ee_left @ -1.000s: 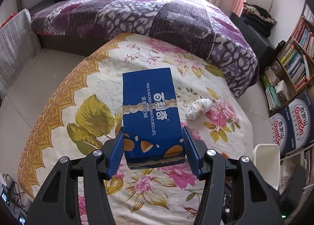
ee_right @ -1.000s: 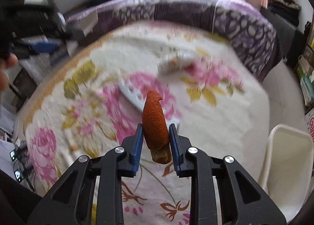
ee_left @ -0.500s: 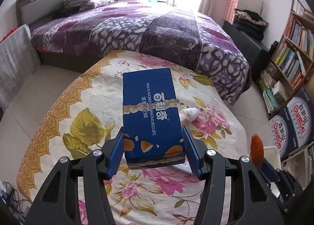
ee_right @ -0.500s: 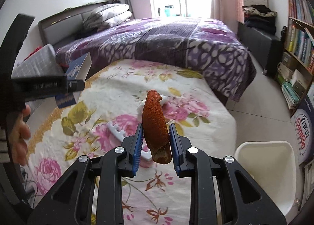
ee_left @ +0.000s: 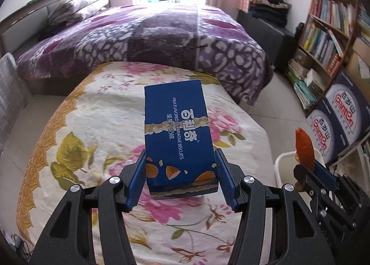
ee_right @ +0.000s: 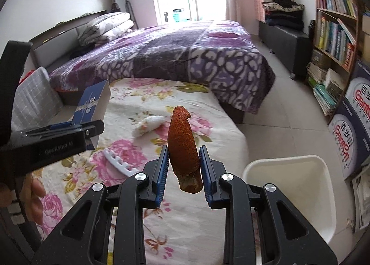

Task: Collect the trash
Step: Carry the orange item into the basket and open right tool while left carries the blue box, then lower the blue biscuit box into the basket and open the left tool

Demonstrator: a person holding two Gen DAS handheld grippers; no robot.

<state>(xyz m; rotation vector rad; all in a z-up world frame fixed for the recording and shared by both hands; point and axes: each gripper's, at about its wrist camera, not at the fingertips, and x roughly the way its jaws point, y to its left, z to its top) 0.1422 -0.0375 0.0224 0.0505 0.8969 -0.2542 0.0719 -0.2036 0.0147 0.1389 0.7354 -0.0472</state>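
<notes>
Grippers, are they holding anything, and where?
Left gripper clamps the blue cardboard biscuit box at its lower sides. Right gripper pinches the orange peel strip near its bottom.

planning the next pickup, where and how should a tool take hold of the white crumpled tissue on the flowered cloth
Grip the crumpled tissue across its narrow middle, coming from above. It lies flat and elongated on the flowered cloth, slanting from lower left to upper right in the right wrist view, so set the fingers across that long axis. Nothing touches it; the white comb-like strip lies apart, nearer the camera.
</notes>
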